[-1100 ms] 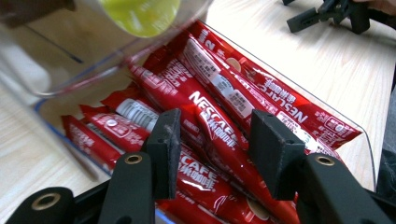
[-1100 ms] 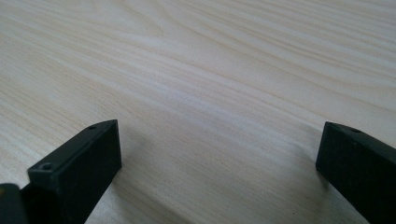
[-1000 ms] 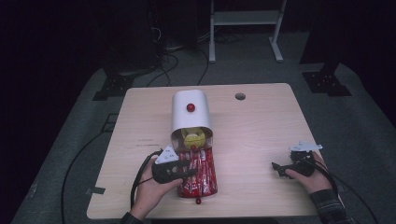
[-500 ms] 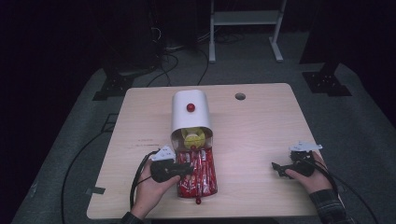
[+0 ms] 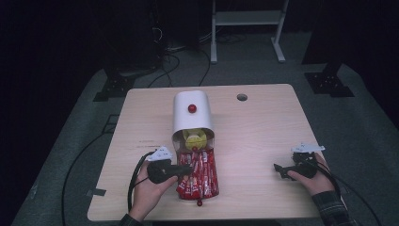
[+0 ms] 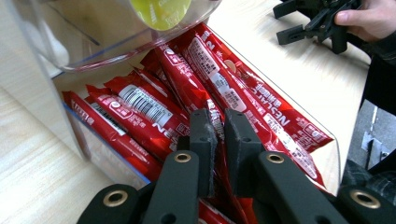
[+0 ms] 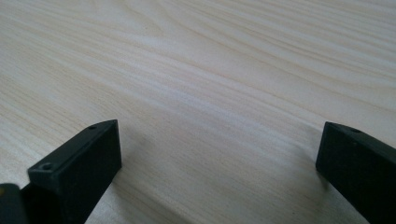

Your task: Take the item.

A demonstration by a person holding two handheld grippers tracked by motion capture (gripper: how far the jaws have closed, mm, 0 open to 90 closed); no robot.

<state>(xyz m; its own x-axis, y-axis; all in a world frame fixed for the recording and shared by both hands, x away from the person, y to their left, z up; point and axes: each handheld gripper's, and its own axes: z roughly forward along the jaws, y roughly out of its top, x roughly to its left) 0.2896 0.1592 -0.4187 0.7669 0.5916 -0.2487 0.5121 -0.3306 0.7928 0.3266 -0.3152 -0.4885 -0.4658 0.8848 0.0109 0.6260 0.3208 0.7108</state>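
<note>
So the left gripper (image 6: pixel 219 154) is down in the clear drawer (image 5: pixel 214 190) pulled out of the white dispenser (image 5: pixel 192 113), and its jaws have just been closing. They're pinched together now on one of the red stick packets (image 6: pixel 210 79) piled in that drawer, which sits right in front of the dispenser. A yellow pod (image 5: pixel 194 139) sits inside the dispenser mouth. Well off to the dispenser's side, the right gripper (image 5: pixel 282 170) rests on the wooden table (image 5: pixel 263 127), jaws spread wide with nothing between them.

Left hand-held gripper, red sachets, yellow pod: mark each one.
left hand-held gripper (image 6: pixel 220 128), left gripper view, between its fingertips.
red sachets (image 6: pixel 140 100), left gripper view, barcode panel of one packet.
yellow pod (image 5: pixel 194 139), high view, its top face.
</note>
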